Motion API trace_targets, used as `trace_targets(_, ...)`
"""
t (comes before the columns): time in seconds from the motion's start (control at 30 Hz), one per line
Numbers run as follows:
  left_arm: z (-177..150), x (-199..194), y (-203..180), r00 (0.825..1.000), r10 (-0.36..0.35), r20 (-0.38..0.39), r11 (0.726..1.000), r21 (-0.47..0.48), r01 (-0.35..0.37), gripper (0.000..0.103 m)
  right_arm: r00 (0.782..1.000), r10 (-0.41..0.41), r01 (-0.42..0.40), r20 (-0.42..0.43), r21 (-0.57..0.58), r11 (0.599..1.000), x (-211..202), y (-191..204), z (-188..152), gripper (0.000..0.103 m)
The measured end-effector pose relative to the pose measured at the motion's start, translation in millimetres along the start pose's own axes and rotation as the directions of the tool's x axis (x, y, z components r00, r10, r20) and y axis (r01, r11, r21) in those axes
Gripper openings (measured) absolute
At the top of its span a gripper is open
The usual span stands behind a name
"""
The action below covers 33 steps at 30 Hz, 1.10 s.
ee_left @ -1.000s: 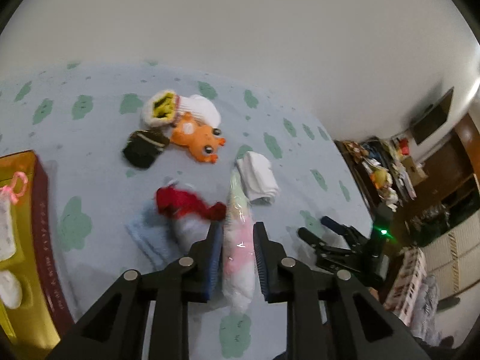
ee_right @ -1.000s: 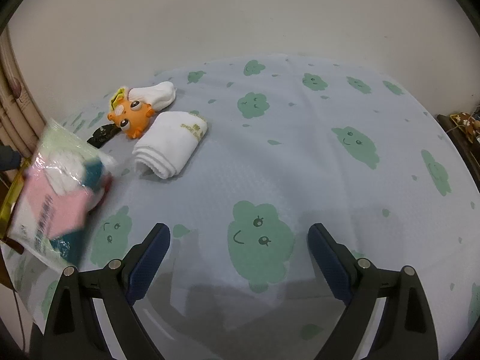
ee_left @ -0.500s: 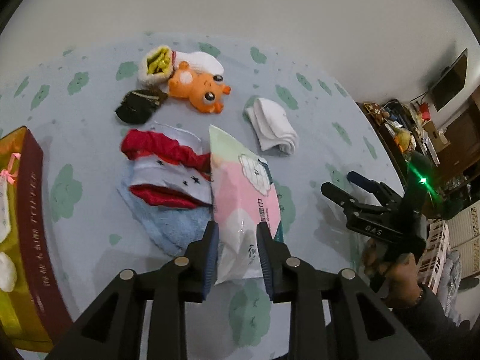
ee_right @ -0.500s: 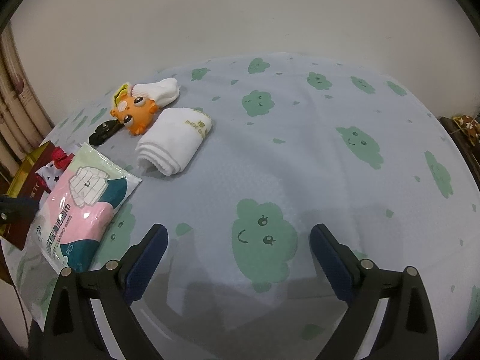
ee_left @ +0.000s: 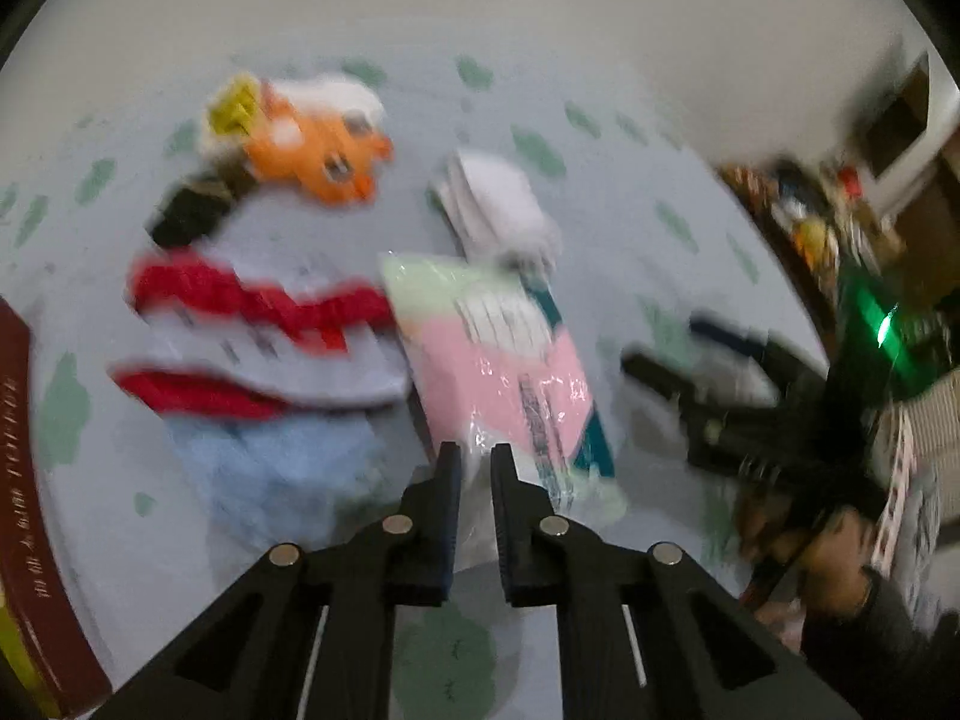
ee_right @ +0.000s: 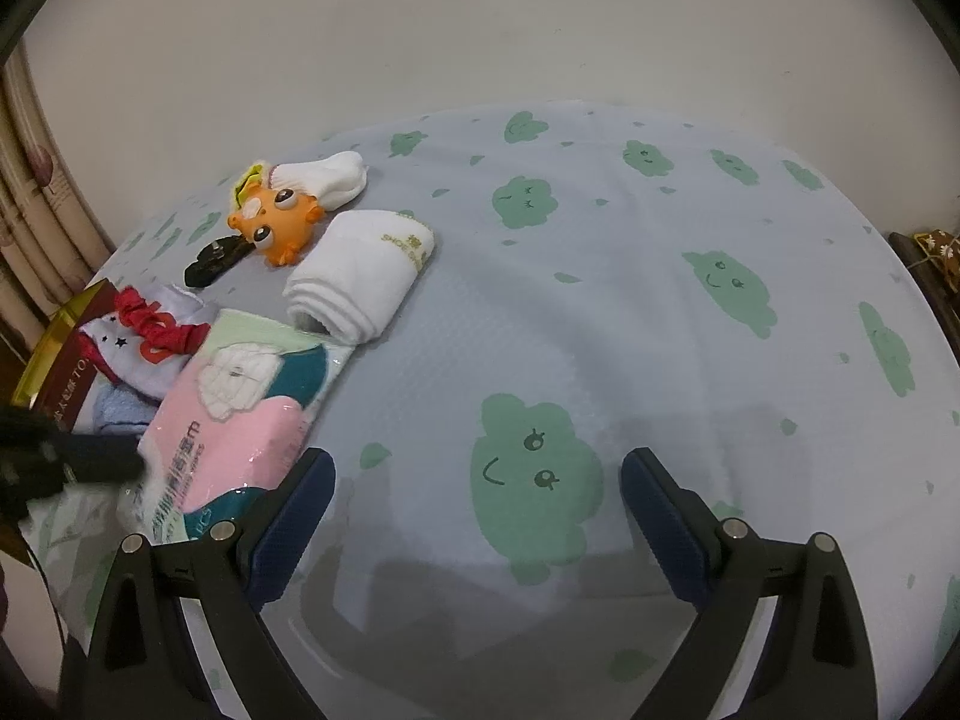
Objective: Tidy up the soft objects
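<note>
Pink-green tissue pack (ee_right: 240, 414) lies flat; folded white towel (ee_right: 366, 276) just beyond it.

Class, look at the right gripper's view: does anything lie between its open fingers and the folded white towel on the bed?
Nothing visible does. The right gripper hangs open over bare sheet, and the folded white towel lies beyond it, up and left. The pink tissue pack sits off to the left, beside that path.

Each camera sat just behind its own tongs and looked down along them at the bed (ee_right: 660, 312). The left view was close and blurry. The right view looked from farther right. Both saw the pink pack (ee_left: 510, 372) and orange toy (ee_right: 279, 225).
</note>
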<state>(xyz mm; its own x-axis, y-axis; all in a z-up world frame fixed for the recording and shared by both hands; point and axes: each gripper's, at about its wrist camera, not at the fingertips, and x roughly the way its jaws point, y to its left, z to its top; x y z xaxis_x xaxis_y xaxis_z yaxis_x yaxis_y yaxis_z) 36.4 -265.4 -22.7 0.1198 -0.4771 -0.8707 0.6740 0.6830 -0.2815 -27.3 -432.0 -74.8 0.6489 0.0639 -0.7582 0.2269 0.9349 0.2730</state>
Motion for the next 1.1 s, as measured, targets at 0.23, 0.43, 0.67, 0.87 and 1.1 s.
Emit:
trace_targets(0.23,16,28,-10,0.993,0.046,-0.107,0.997,0.065,-0.039,0.054,1.000,0.006,-0.006,-0.006,-0.007,1.000,1,1,0,0.096)
trace_targets(0.43,20,46,-21,0.993,0.051,-0.108,0.996,0.074,-0.043,0.072,1.000,0.019,-0.019,0.006,0.015,1.000,0,-2,0,0.096)
trace_targets(0.67,20,45,-26,0.997,-0.042,-0.072,0.996,0.071,0.047,0.042,1.000,0.031,-0.031,0.008,0.028,0.999,0,-6,1,0.096)
trace_targets(0.87,3,5,-43,0.999,-0.008,0.046,0.992,0.125,0.003,0.029,0.999,0.041,-0.043,0.026,0.059,0.997,-3,-12,0,0.096)
trace_targets(1.1,-21,-53,-1,0.989,-0.031,0.148,0.998,-0.058,0.040,0.029,0.999,0.022,-0.022,0.025,0.003,1.000,-8,7,14,0.096)
